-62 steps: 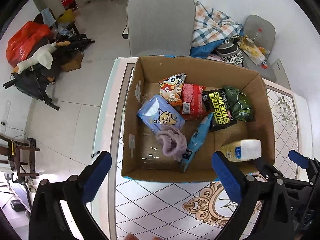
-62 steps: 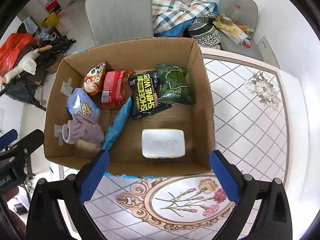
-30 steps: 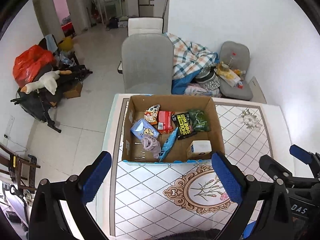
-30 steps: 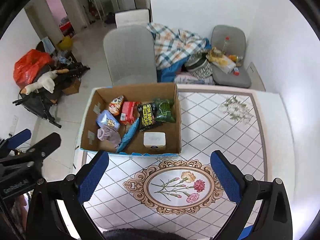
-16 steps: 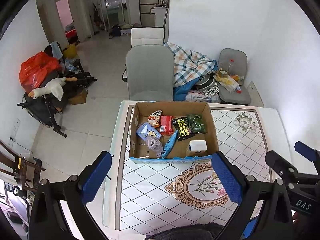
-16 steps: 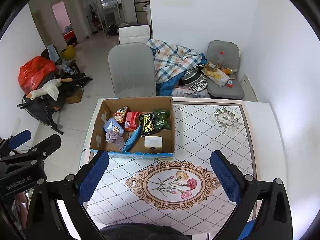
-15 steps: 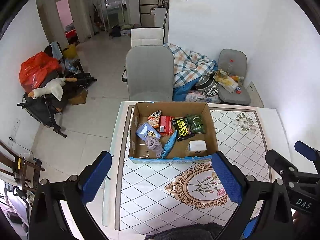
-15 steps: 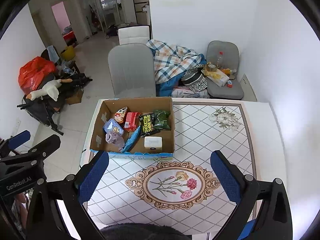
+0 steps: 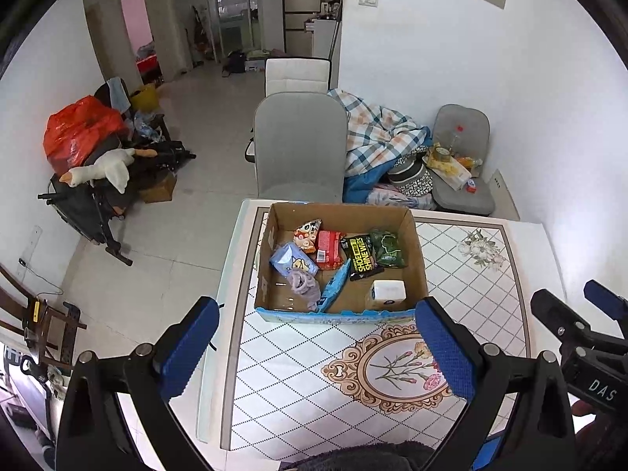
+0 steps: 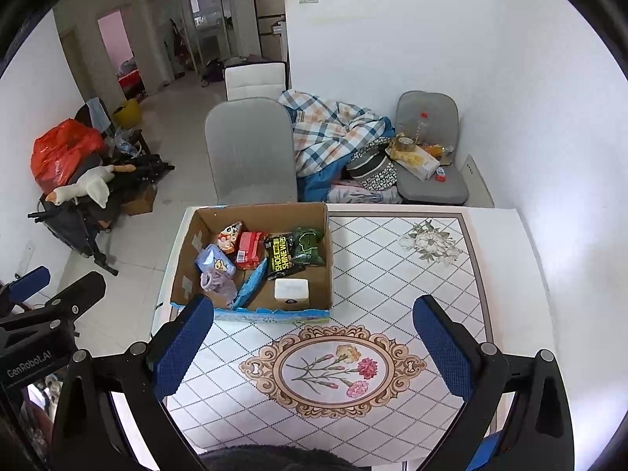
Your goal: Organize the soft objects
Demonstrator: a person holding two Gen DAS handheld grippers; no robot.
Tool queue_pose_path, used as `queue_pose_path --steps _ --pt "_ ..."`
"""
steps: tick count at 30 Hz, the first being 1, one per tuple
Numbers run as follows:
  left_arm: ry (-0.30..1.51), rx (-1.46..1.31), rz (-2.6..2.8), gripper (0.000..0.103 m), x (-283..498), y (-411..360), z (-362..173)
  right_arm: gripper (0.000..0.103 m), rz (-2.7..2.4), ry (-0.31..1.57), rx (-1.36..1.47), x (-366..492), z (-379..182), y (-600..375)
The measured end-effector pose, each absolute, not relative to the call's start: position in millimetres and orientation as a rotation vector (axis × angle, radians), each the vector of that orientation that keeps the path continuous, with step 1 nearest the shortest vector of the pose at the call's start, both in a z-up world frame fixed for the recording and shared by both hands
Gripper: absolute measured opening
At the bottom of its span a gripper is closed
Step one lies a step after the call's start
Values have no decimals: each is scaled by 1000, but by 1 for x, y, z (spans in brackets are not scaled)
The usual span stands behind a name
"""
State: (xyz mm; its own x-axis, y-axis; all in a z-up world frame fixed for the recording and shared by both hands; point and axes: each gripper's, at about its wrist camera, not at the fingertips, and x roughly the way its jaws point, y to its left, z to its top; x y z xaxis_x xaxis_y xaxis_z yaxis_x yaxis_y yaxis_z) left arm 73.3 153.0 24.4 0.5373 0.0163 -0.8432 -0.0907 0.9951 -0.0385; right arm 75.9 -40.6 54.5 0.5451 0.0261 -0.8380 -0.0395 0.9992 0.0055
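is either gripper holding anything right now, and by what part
Nothing is held. The left gripper and right gripper are both open and empty above the table, back from the cardboard box.

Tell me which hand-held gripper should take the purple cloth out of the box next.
Left, probably. The purple cloth lies in the cardboard box at its left end, nearer the left hand-held gripper. The right hand-held gripper sits further right. Both are open and empty.

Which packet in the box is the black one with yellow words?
The shoe shine wipes packet, lying between the red packet and the green one.
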Motion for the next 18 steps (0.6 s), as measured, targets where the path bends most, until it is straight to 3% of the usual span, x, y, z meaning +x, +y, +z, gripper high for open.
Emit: queue_pose_path --steps 18 --pt "1009 -79 68 102 72 148 24 103 19 986 -28 76 53 -42"
